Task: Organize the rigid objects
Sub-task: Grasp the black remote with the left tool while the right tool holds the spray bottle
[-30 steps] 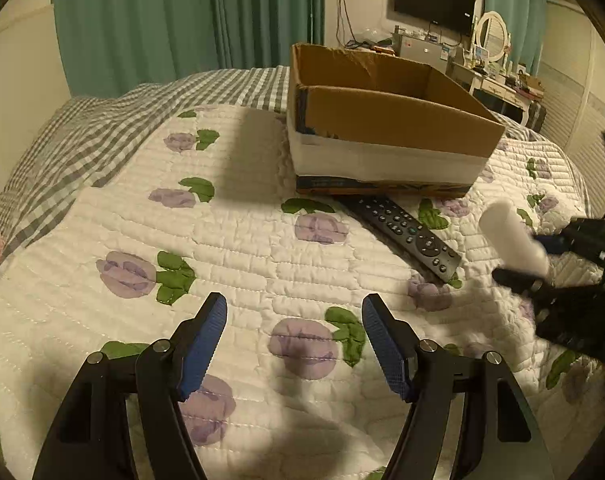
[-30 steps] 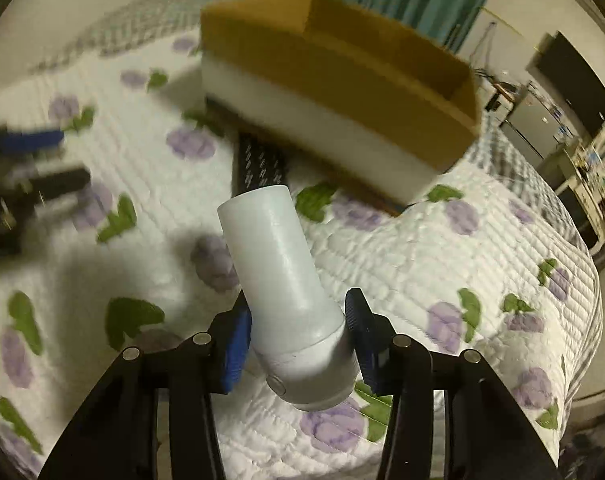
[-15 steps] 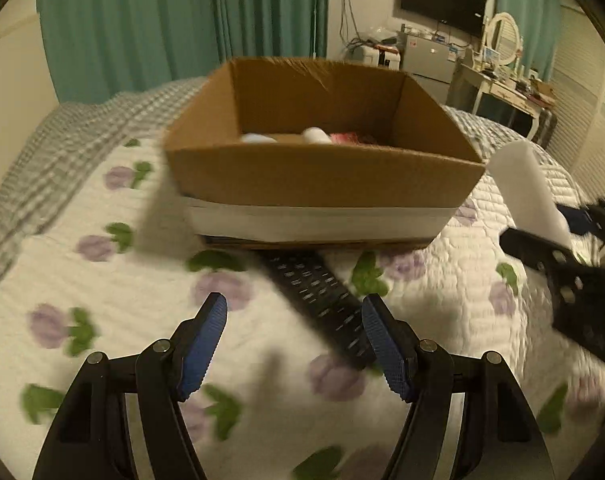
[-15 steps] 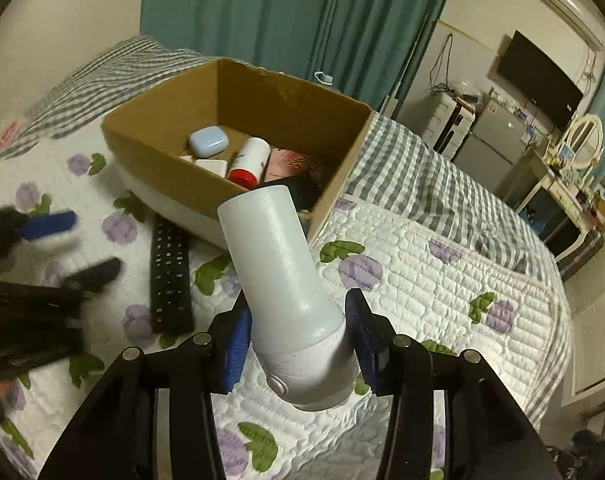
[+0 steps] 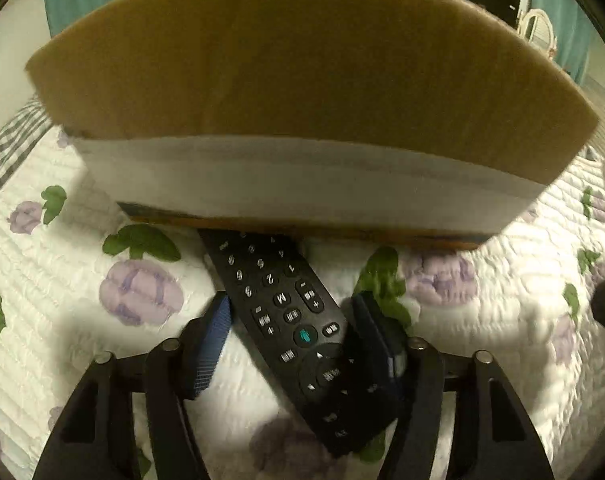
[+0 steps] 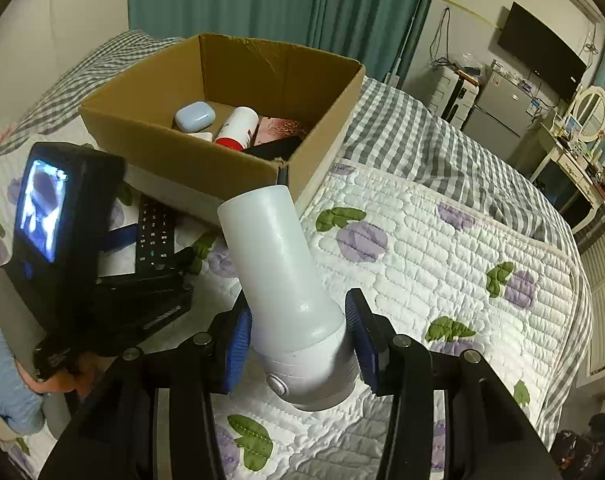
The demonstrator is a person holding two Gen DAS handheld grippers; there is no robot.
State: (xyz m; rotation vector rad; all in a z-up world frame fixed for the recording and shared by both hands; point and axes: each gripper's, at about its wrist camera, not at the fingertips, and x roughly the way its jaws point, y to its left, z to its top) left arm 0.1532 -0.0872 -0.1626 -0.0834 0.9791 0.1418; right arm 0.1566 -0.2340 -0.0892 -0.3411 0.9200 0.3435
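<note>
Quilted bed (image 6: 422, 216), cardboard box (image 6: 174, 152) ahead.
My left gripper (image 5: 290, 328) straddles the remote (image 5: 286, 320), seemingly unclamped; right gripper (image 6: 298, 344) grips the white bottle (image 6: 278, 272).

The cardboard box (image 5: 302, 80) hides the far end of the remote (image 5: 294, 320), whose button labels blur.

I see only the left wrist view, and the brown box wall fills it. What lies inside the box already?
Observer: The open brown cardboard box holds a pale blue rounded case, a white tube with a red end, a pink patterned item and something black that I cannot identify.
Operator: At my right edge I see only a white blur. Is the right claw busy?
Observer: Yes. The right claw is shut on a white plastic cylinder that points toward the box.
</note>
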